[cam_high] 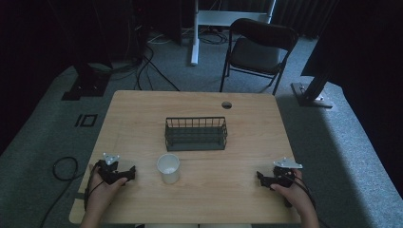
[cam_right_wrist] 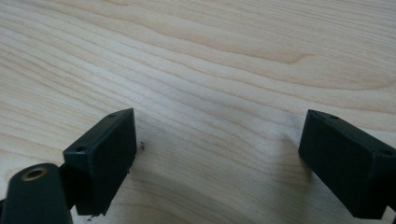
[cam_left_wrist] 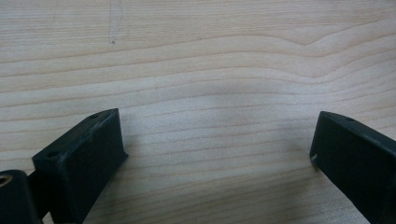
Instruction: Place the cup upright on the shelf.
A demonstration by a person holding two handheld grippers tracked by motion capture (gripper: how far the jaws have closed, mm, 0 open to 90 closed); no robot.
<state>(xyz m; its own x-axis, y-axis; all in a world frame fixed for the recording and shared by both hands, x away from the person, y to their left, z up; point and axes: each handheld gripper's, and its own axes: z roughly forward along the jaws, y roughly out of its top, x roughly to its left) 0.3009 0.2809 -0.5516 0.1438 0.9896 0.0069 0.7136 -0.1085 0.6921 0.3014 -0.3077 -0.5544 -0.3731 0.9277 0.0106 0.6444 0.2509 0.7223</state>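
Two claws rest on the worktop near edge: left claw and right claw, both spread with nothing between the jaws. One white cup stands between them, nearer the left. Beyond it sits one wire basket; farthest, one folding chair.

You get a dim, dark-cornered high view with the table lit softly, while both gripper views are bright, sharp on wood grain, soft shadows under blurred jaws.

The high view looks forward and down over the whole table; both gripper views face its wood close up.
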